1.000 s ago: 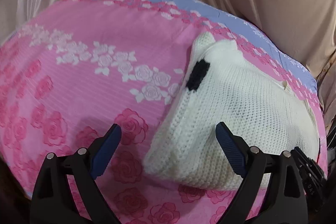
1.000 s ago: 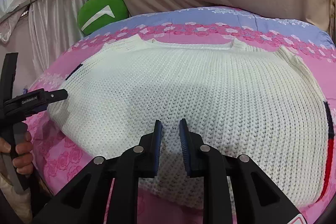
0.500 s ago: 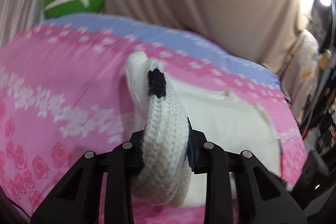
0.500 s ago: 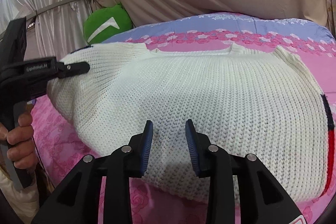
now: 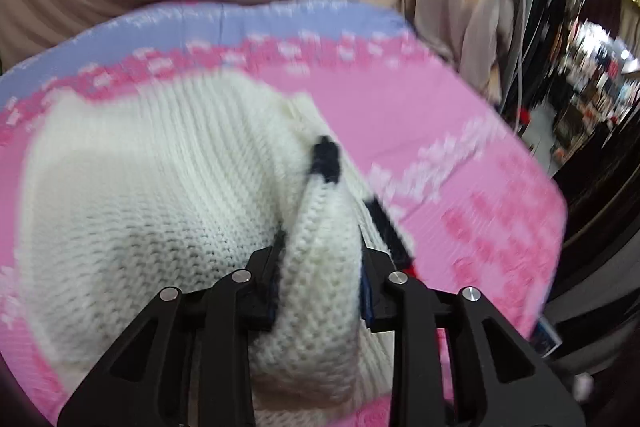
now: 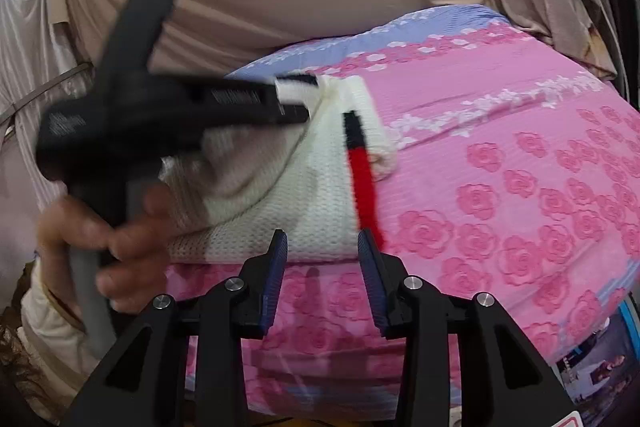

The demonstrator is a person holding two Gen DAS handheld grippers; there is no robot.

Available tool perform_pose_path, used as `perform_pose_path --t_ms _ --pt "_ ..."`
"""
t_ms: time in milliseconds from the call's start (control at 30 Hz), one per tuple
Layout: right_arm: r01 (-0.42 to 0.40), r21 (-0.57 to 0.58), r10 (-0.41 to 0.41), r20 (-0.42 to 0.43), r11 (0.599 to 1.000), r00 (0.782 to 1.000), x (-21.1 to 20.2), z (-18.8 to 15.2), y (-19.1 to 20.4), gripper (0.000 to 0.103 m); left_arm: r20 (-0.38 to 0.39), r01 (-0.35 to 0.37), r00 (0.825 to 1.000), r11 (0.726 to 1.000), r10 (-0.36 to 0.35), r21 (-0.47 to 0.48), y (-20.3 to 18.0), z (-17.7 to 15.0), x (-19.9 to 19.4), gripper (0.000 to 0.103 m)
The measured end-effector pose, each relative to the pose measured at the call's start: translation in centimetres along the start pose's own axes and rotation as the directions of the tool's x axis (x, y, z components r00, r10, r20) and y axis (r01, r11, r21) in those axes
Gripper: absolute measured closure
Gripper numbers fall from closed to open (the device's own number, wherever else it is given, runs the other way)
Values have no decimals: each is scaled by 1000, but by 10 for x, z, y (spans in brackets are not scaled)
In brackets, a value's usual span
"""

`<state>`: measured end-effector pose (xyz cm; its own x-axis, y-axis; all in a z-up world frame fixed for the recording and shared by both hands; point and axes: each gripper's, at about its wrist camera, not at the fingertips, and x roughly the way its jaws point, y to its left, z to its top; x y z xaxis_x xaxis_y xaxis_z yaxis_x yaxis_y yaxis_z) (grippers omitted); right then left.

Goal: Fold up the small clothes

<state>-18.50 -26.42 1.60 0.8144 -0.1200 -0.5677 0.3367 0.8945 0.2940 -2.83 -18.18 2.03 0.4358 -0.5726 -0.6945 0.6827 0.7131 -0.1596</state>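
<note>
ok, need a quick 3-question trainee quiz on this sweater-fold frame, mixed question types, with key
1. True or false: the left gripper is shut on a bunch of the white knit sweater.
2. Multiple choice: in the right wrist view, the right gripper is
A. clamped on the sweater's red stripe
B. open, holding nothing, near the sweater's front edge
C. gripping the pink floral bedsheet
3. Fill in: in the right wrist view, the sweater part pinched by the left gripper is held ____ the bedsheet, not flat on it.

Key: 1 true; 2 B; 3 above
</note>
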Motion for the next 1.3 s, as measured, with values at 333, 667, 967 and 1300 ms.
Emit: perform_pose_path --t_ms 333,667,967,1300 --pt "-126 -22 128 115 992 985 1 71 0 36 189 -41 981 999 40 0 34 -19 -126 36" --pt "-206 28 208 -109 978 972 93 79 34 43 -4 -148 988 957 152 -249 118 -63 -105 36" --pt "-367 97 366 26 925 930 23 80 -2 77 -63 -144 989 958 133 -247 124 -77 -94 36" --pt "-144 84 142 27 986 990 23 59 -19 64 25 -94 994 961 104 -260 116 -66 -120 39"
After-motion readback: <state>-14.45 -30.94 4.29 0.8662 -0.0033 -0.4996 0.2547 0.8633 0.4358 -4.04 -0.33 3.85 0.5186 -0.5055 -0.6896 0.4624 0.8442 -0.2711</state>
